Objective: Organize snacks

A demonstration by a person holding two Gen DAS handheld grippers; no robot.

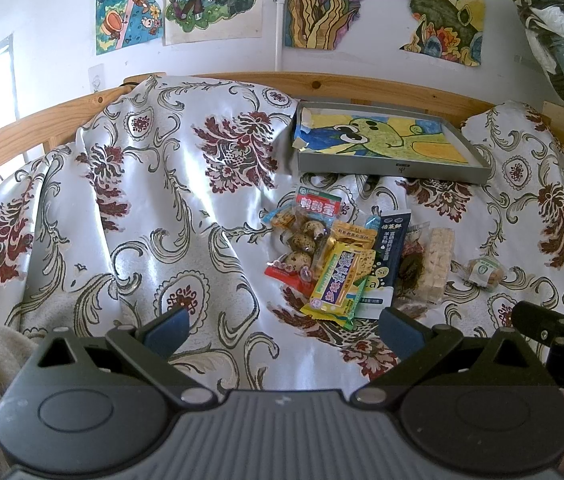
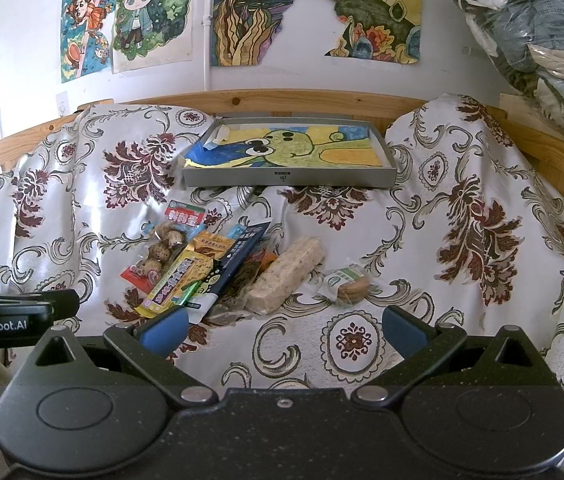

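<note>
Left wrist view shows me my left gripper (image 1: 282,332) with its fingers spread wide and nothing between them, above the flowered cloth (image 1: 141,200). I take the grey tray (image 1: 392,170) as landmark: the snack pile (image 1: 346,264) lies just in front of it, with the quail egg pack (image 1: 302,240) at the pile's left end and the small round biscuit (image 1: 484,272) apart at the right. My right gripper (image 2: 282,330) is also spread wide and empty, in front of the pile (image 2: 217,268), and the rice bar (image 2: 286,276) lies beside the biscuit (image 2: 348,284).
</note>
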